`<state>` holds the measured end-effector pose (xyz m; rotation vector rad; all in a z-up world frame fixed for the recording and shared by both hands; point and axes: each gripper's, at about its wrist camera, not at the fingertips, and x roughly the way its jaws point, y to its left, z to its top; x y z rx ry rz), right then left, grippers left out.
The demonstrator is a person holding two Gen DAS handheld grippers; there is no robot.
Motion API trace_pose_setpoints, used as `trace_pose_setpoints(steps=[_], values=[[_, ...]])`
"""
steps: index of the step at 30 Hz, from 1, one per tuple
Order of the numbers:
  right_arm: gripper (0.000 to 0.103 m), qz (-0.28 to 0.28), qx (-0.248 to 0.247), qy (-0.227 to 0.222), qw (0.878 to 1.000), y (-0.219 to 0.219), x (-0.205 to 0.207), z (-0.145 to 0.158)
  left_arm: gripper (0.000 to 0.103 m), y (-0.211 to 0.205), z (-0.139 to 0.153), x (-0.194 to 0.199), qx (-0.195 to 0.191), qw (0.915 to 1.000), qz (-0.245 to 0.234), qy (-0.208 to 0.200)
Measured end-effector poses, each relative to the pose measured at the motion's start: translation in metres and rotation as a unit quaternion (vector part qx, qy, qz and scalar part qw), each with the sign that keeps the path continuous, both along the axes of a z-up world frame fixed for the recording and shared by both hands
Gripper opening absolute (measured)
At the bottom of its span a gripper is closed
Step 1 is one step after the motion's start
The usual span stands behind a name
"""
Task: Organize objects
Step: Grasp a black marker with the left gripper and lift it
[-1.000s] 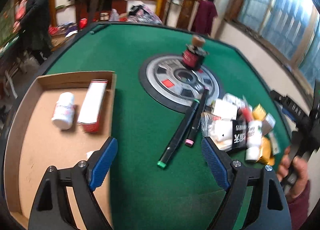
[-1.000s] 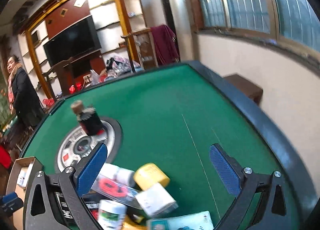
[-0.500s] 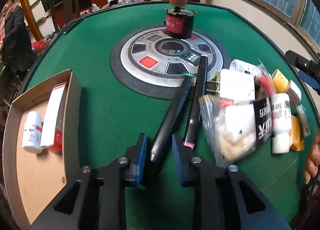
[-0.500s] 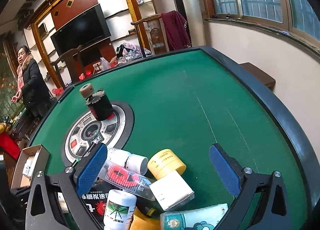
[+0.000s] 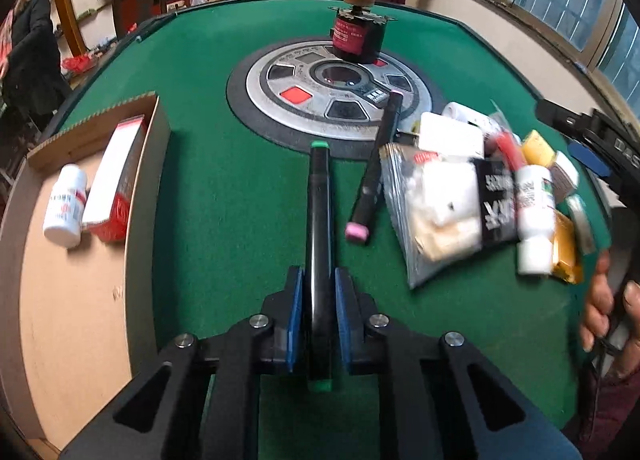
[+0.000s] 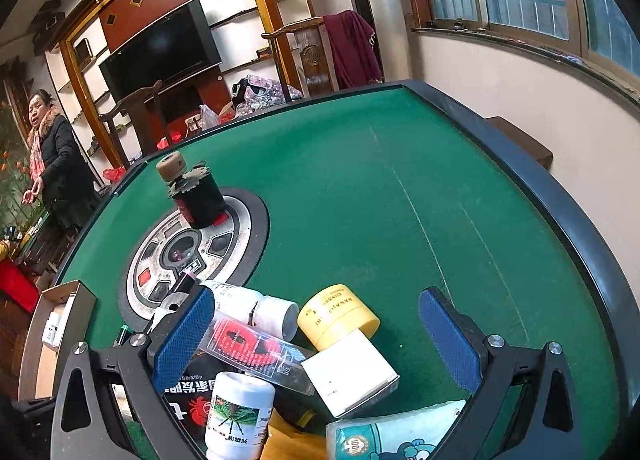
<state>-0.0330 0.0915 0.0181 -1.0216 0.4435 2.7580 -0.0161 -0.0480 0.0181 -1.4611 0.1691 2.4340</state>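
Now the left tongs (image 5: 319, 300) clamp the green-capped marker (image 5: 318, 227) above the green desk (image 5: 224, 195), seemingly bound for the cardboard box (image 5: 72, 300) at left, while the right tongs (image 6: 316, 334) gape wide over the clutter.

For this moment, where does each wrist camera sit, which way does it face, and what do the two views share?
Left wrist: sits behind the left gripper, looking forward and down over the green table; its blue pads clamp the green-capped marker; the person's right hand shows at right.
Right wrist: sits behind the open right gripper, above the pile, facing across the table toward the TV wall; no hand shows.
Shared: the black motor on the centre disc, the pink-capped marker, the cardboard box.
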Motion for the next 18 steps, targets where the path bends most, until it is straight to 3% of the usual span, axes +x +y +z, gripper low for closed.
trace_pose_setpoints(steps=[4, 6, 7, 12, 18], values=[[0.103, 0.001, 0.008, 0.004, 1.0, -0.002, 0.002, 0.002, 0.025, 0.017, -0.002, -0.008, -0.041, 0.9983, -0.008, 0.04], [0.103, 0.0, 0.012, 0.006, 1.0, -0.002, 0.002, 0.002, 0.025, 0.023, -0.003, -0.006, -0.056, 0.9962, -0.015, 0.064], [0.103, -0.001, 0.013, 0.005, 1.0, -0.002, 0.002, 0.002, 0.017, 0.023, -0.003, -0.004, -0.056, 0.9959, -0.019, 0.069], [0.103, -0.004, 0.015, 0.001, 1.0, 0.0, 0.0, 0.0, 0.014, 0.006, 0.008, 0.007, 0.017, 0.9982, -0.007, 0.057], [0.103, -0.013, 0.032, 0.004, 0.999, 0.0, 0.001, 0.0, 0.014, -0.029, 0.058, 0.048, 0.093, 0.989, 0.004, 0.115]])
